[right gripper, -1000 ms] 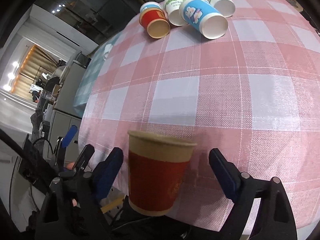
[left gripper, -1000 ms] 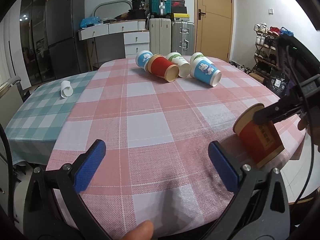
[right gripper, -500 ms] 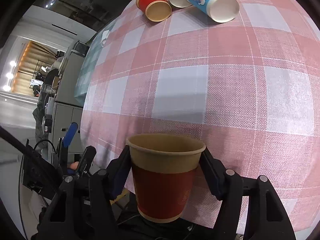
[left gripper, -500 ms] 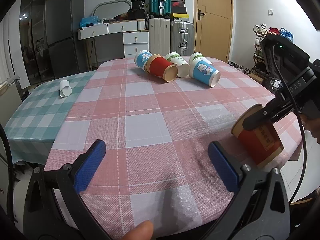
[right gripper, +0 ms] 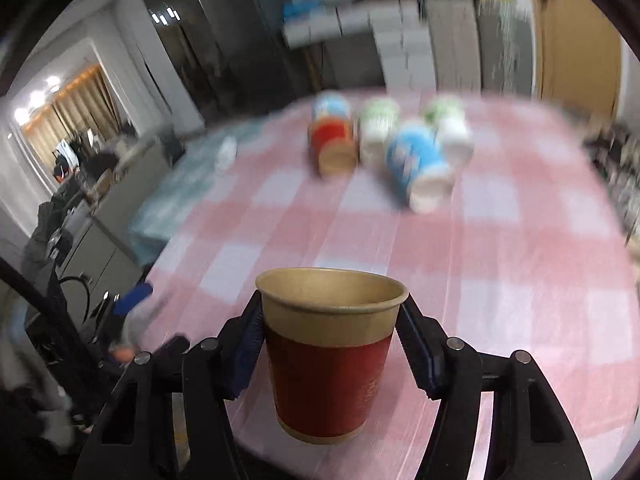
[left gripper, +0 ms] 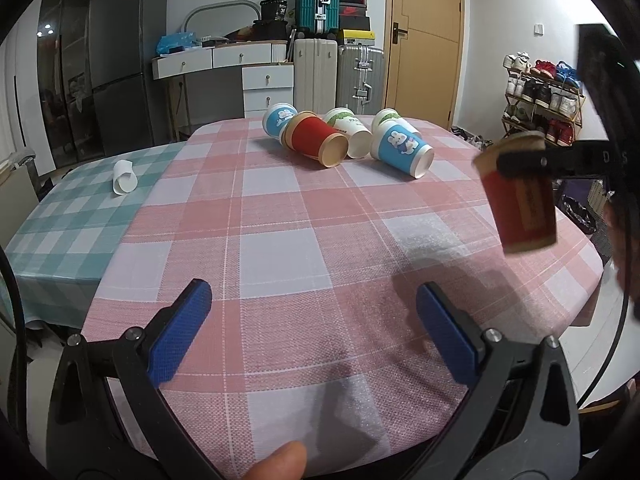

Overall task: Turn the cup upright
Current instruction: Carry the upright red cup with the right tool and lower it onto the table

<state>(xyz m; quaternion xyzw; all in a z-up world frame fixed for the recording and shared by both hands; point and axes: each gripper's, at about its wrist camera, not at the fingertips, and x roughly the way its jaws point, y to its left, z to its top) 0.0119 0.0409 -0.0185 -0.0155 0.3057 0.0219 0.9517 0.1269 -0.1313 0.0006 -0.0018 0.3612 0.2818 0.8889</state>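
Left wrist view
Left tool (left gripper: 310,330): blue pads spread wide, nothing between them, hovering over the near edge of the bench (left gripper: 280,248).
Red cup (left gripper: 520,196): off the bench at its right edge, mouth up, slightly tilted, pinched at the rim band by the right tool (left gripper: 540,162).
Lying cups (left gripper: 348,140): five in a cluster at the far end of the bench, on their sides, touching one another.
Small white cup (left gripper: 124,178): on its side, on the green-check part left of the cluster.
Bench surface: woven plaid cloth, pink and pale.

Right wrist view
Right tool (right gripper: 332,344): pads pressed onto the red cup (right gripper: 330,354), one each side, just under the rim.
Red cup: tapered paper, kraft rim band, red sleeve, open mouth up.
Background: motion-blurred.
Risk: thin paper wall may buckle under the squeeze; release while tilted or over the bench edge would likely tip or drop it.
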